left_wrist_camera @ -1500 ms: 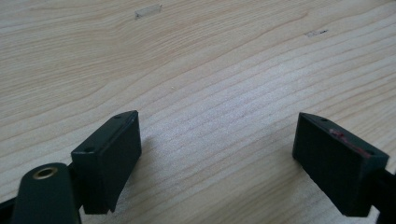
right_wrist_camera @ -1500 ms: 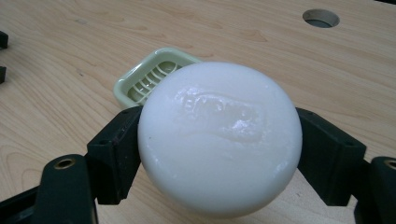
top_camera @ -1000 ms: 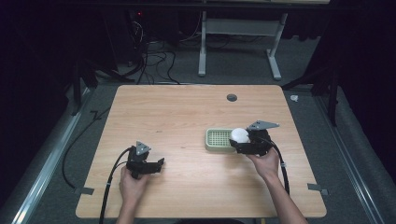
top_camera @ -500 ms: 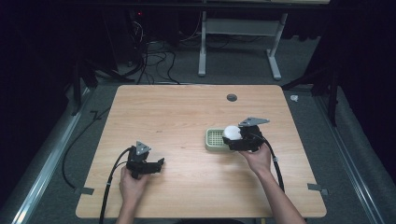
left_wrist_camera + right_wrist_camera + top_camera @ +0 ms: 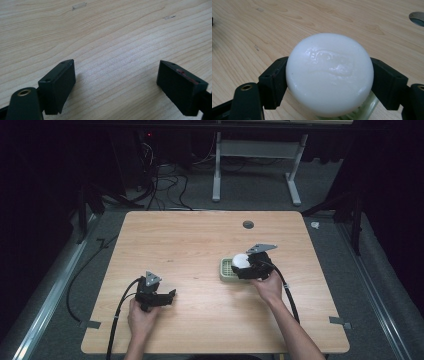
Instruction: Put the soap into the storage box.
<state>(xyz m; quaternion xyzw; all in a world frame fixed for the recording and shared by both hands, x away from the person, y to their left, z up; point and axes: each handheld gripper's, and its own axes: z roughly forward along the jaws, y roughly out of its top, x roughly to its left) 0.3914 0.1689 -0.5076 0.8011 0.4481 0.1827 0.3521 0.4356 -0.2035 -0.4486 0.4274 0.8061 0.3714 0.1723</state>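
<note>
Right hand-held gripper has carried the white soap leftward over the green tray — left hand-held gripper gapes, empty.

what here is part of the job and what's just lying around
In use:
- white soap bar, clamped in the right gripper
- green slatted soap dish, just under the bar

Lying about:
- left gripper, open, nothing between its fingers
- grey round insert in the table

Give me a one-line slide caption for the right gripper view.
Right tool clamps a round white soap bar above a pale green dish on the wooden table.
</note>
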